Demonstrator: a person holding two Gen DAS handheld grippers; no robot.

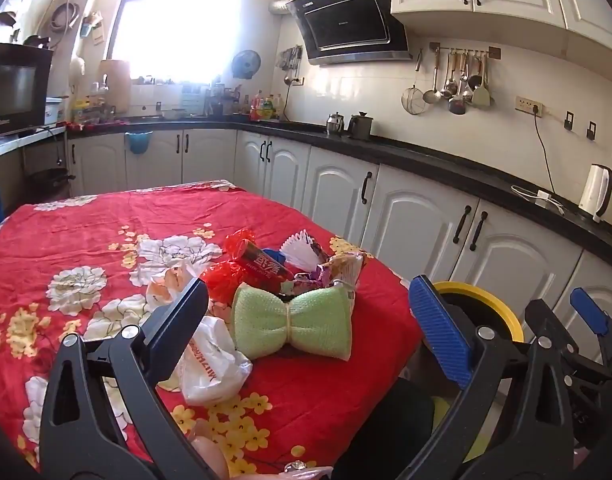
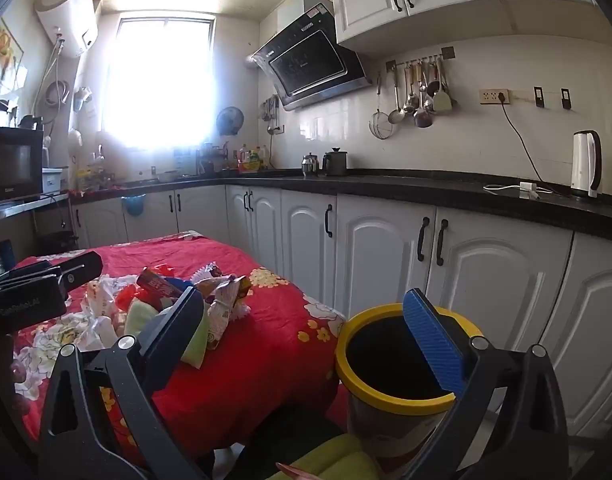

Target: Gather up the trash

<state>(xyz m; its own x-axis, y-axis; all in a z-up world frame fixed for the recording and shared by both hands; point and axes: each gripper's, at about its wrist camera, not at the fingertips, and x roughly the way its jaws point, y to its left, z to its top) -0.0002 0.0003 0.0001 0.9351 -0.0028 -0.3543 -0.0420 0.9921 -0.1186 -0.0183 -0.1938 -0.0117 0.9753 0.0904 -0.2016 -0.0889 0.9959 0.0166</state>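
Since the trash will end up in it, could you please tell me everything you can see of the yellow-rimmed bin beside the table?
The bin is a round, upright container with a thick yellow rim, likely plastic, around a wide open mouth. Its inside looks dark, and no contents can be made out. The wall below the rim is pale with a faint reddish print. It stands off the table's right edge, lower than the tabletop, in front of the white cabinets. In the right wrist view a blue-padded finger overlaps its rim; whether they touch cannot be told.
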